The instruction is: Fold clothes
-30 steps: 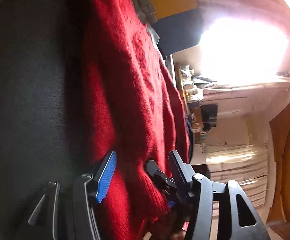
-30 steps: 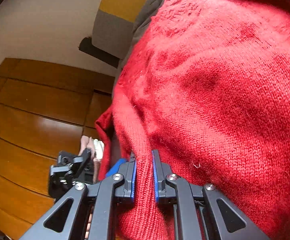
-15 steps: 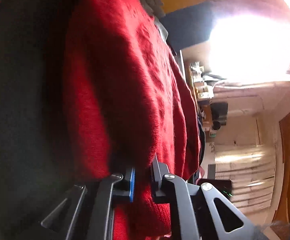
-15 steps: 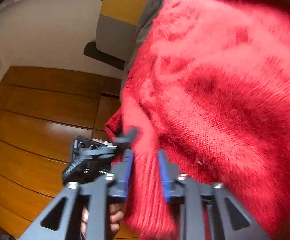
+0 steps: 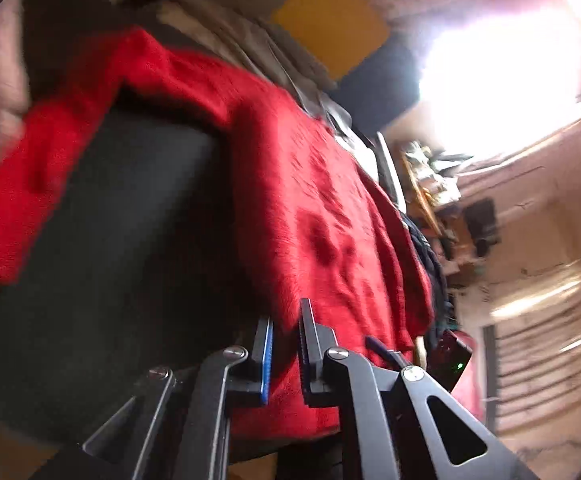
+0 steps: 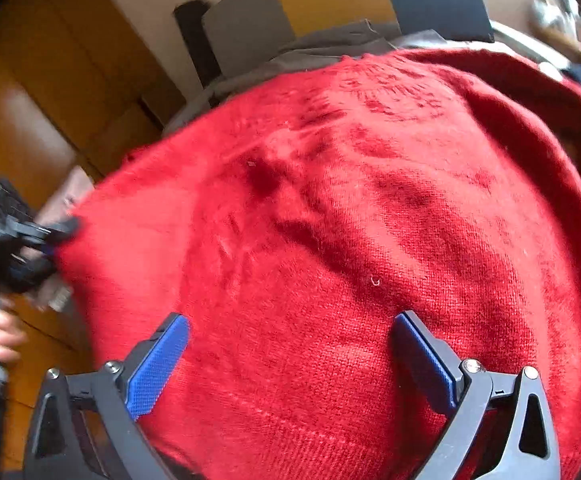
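Observation:
A red knitted sweater (image 6: 350,240) lies spread over a dark surface and fills the right wrist view. My right gripper (image 6: 290,356) is open, its blue pads apart over the sweater's near hem, holding nothing. My left gripper (image 5: 286,344) is shut on the sweater's edge (image 5: 290,400). The same sweater (image 5: 310,200) runs up and left across the left wrist view, with a sleeve (image 5: 22,184) at the far left. The left gripper also shows in the right wrist view (image 6: 46,236), pinching the sweater's left edge.
A dark grey surface (image 5: 110,260) lies under the sweater. Grey clothes (image 6: 290,60) are heaped beyond it. Wooden floor (image 6: 30,100) is at the left. A bright window (image 5: 498,80) and cluttered shelves (image 5: 430,180) are at the right.
My right gripper has opened and let go of the sweater's hem. My left gripper closed on the sweater's edge and has pulled it sideways, spreading the sweater flatter.

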Demonstrator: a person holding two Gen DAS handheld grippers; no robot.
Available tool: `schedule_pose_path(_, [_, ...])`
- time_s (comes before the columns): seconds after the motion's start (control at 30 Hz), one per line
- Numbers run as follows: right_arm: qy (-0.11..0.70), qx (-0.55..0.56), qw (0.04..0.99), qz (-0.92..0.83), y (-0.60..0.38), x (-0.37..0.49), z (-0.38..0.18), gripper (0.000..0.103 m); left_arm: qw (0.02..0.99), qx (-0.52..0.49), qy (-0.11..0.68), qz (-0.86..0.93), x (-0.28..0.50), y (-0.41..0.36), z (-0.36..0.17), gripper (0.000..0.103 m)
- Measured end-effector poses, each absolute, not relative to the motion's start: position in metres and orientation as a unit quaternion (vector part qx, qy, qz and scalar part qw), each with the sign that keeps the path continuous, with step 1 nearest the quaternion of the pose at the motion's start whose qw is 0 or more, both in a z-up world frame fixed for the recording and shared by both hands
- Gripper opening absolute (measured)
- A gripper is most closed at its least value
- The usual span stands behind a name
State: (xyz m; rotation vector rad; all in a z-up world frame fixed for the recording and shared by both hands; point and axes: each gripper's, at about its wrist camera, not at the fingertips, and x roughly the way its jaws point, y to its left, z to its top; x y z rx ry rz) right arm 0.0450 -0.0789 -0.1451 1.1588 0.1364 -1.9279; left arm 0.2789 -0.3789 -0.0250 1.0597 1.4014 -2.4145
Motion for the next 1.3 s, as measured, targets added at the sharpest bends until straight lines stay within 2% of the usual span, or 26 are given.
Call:
schedule_pose_path(0.07, [0.083,0.453,0.425,-0.779,-0.081,0.052,-0.147,0.103,0.109,0.342,0.477,-0.802,0.307,-0.387,-0.024,0.011])
schedule_pose_path(0.1, [0.092,0.447,0.424,-0.783,-0.082,0.054,-0.148,0.103,0.13,0.335,0.486,-0.797,0.321,-0.391,-0.025,0.015])
schedule_pose_path(0.17, [0.105,0.438,0.421,-0.787,-0.082,0.058,-0.149,0.103,0.161,0.319,0.503,-0.787,0.347,-0.403,-0.038,0.02])
schedule_pose_path(0.23, [0.128,0.43,0.417,-0.791,-0.088,0.063,-0.148,0.103,0.179,0.32,0.527,-0.767,0.362,-0.414,-0.059,0.02])
schedule_pose_path(0.4, [0.209,0.41,0.399,-0.793,-0.112,0.078,-0.157,0.103,0.205,0.341,0.493,-0.773,0.349,-0.433,-0.078,0.02])
schedule_pose_path(0.63, [0.201,0.43,0.399,-0.785,-0.119,0.057,-0.147,0.103,0.147,0.331,0.387,-0.848,0.256,-0.429,-0.046,0.023])
schedule_pose_path(0.73, [0.202,0.404,0.395,-0.8,-0.13,0.048,-0.131,0.103,0.109,0.35,0.357,-0.859,0.209,-0.419,-0.049,0.024])
schedule_pose_path(0.8, [0.221,0.398,0.383,-0.804,-0.14,0.04,-0.134,0.103,0.104,0.4,0.335,-0.846,0.181,-0.403,-0.067,0.024])
schedule_pose_path(0.9, [0.231,0.413,0.364,-0.802,-0.141,0.024,-0.154,0.103,0.124,0.428,0.298,-0.844,0.181,-0.383,-0.093,0.023])
schedule_pose_path(1.0, [0.165,0.407,0.381,-0.813,-0.118,0.012,-0.159,0.103,0.14,0.411,0.273,-0.859,0.201,-0.378,-0.085,0.023])
schedule_pose_path(1.07, [0.154,0.407,0.386,-0.813,-0.111,0.008,-0.159,0.103,0.166,0.404,0.25,-0.864,0.218,-0.384,-0.074,0.024])
schedule_pose_path(1.17, [0.161,0.401,0.384,-0.816,-0.114,0.008,-0.16,0.103,0.209,0.392,0.217,-0.869,0.236,-0.414,-0.049,0.03])
schedule_pose_path(1.3, [0.165,0.395,0.381,-0.82,-0.114,0.013,-0.162,0.103,0.253,0.378,0.194,-0.869,0.252,-0.462,-0.015,0.049])
